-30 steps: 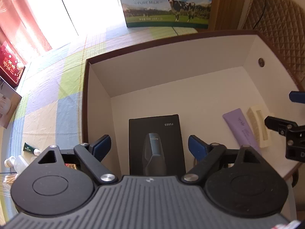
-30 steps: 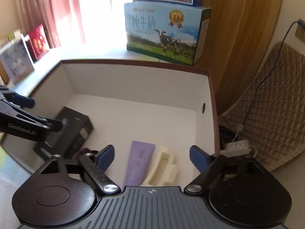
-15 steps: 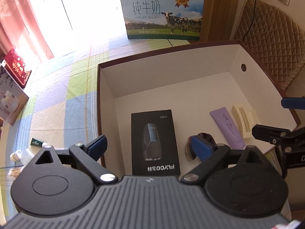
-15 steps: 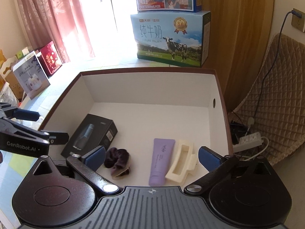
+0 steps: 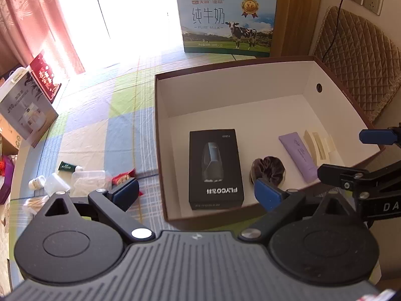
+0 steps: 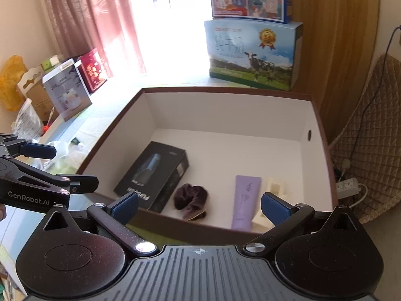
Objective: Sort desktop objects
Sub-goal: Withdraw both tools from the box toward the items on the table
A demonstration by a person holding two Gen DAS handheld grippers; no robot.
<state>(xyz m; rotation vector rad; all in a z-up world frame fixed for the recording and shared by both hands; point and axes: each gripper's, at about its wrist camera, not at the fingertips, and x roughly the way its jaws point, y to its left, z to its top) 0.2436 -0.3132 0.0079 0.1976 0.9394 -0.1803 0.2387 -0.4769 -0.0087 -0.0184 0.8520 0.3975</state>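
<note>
A brown box with white inside holds a black FLYCO shaver box, a dark purple scrunchie, a lilac tube and a cream plastic piece. My left gripper is open and empty above the box's near rim. My right gripper is open and empty, also above the near rim. Small items lie left of the box: a dark green tube, a clear plastic container, a red packet and a small white bottle.
A milk carton stands behind the box on the checked tablecloth. Gift boxes stand at the far left. A quilted chair and a power strip are to the right.
Both grippers have pulled back and up out of the box, still open and empty. The scrunchie and the small items left of the box have come into view.
</note>
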